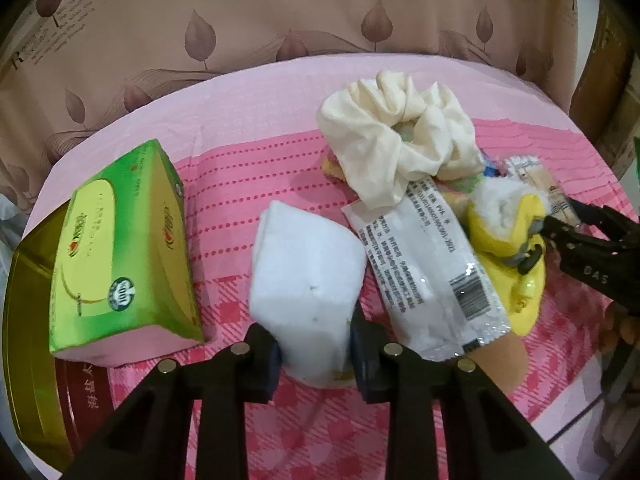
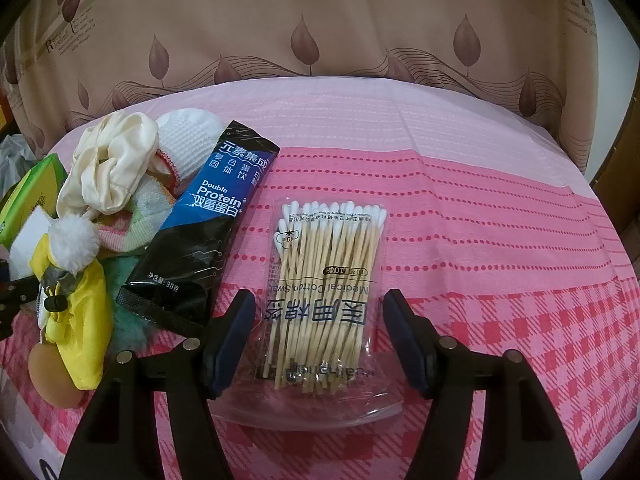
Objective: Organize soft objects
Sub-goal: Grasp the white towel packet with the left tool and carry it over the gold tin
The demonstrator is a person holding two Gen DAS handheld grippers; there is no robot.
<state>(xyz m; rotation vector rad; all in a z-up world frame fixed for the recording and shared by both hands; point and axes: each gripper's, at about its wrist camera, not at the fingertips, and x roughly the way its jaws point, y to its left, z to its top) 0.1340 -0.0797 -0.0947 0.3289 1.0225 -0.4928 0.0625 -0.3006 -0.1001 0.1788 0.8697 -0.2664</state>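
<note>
Left gripper [image 1: 314, 354] closed on white soft pad [image 1: 306, 280], both dark pads pressed against its near end at lower centre of the left wrist view. Lay lengthwise away from the jaws, long axis running up the frame toward the pink cloth [image 1: 248, 112]; gripped across its short width, so a straight lift or drag probably follows that axis. Flanked by green tissue pack [image 1: 124, 248] just to the left and white barcode sachet [image 1: 428, 264] just to the right, the sachet's edge touching or nearly touching the pad's right side. Cream scrunchie [image 1: 400, 136] and yellow plush toy [image 1: 516, 256] piled further right, toward the upper and middle right of the frame.

Right gripper [image 2: 318, 344] open, jaws standing apart on either side of the cotton swab packet [image 2: 328, 292] at lower centre of the right wrist view, pads not pressing on it. Swabs aligned up the frame, parallel to the fingers. Dark protein sachet [image 2: 200, 232] just left of the packet, leaning up toward the heap of soft things at upper left.

Nearer to the pad: the left hand, already holding it. Probable risk: dragging the barcode sachet along on the lift.
</note>
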